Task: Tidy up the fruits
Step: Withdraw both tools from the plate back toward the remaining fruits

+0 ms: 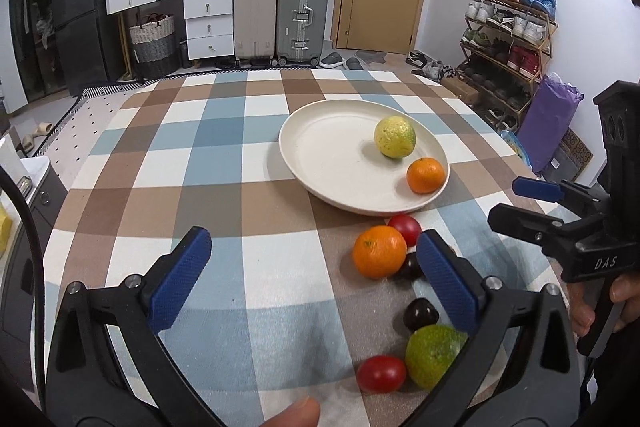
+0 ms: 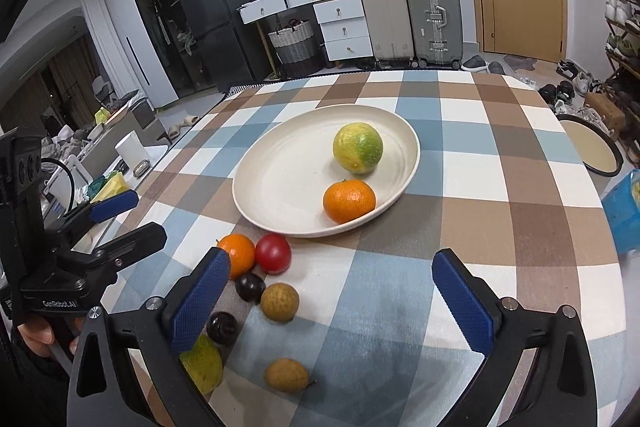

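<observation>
Waiting nearest, both the left gripper [image 1: 314, 281] and right gripper [image 2: 330, 301] gape wide, empty. Loose fruit on the checked tablecloth [image 2: 480, 167] remains unsorted; at twelve o'clock the round cream plate [image 2: 280, 183] holds only a yellow-green citrus [image 2: 357, 148] and a small orange mandarin [image 2: 349, 201].

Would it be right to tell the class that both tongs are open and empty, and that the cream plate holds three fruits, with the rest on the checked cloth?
Not quite. The plate holds two fruits, not three: a yellow-green citrus and a small orange, as the right wrist view shows. The rest stands: the left tongs and right tongs are open and empty, and the other fruits lie on the checked cloth.
</observation>
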The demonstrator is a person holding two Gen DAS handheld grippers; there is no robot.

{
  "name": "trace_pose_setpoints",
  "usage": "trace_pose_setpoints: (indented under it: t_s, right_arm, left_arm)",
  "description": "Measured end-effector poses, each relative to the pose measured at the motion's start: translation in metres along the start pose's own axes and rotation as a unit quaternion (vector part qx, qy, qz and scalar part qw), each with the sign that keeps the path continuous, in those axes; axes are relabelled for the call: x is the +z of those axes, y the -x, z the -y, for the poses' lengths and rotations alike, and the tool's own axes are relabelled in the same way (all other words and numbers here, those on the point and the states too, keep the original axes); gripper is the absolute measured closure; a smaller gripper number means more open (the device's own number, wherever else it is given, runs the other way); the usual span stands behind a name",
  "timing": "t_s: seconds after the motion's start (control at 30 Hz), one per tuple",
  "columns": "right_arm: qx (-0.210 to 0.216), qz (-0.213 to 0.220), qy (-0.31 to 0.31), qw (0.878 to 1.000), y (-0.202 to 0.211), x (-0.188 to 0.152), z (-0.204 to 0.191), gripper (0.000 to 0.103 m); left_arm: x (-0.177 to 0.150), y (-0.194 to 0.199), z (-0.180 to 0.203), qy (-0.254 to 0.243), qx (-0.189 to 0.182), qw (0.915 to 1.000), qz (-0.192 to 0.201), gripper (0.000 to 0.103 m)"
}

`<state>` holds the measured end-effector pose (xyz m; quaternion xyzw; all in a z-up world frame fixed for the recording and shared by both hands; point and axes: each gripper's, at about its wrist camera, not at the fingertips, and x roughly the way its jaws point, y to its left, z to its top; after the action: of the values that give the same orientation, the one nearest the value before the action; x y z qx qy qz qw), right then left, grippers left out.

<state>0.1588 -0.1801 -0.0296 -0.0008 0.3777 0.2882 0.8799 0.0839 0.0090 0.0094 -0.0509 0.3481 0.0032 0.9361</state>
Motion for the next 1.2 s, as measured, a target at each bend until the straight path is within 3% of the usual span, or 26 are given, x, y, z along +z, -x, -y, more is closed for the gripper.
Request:
trace_pose_setpoints:
  t_s: [0.53, 1.2]
  right_arm:
    - [-0.001, -0.019, 0.013, 1.000, 0.015, -0.031, -0.006, 0.000]
    - [-0.005, -0.058, 0.043, 0.997, 0.009, -0.059, -0.018, 0.000]
  left_arm:
    - [-0.033, 0.012, -0.007, 0.019, 0.006, 0.9996, -0.020, 0.001]
    - [-0.067, 0.010, -0.007, 0.005, 0.004, 0.9981, -0.061, 0.001]
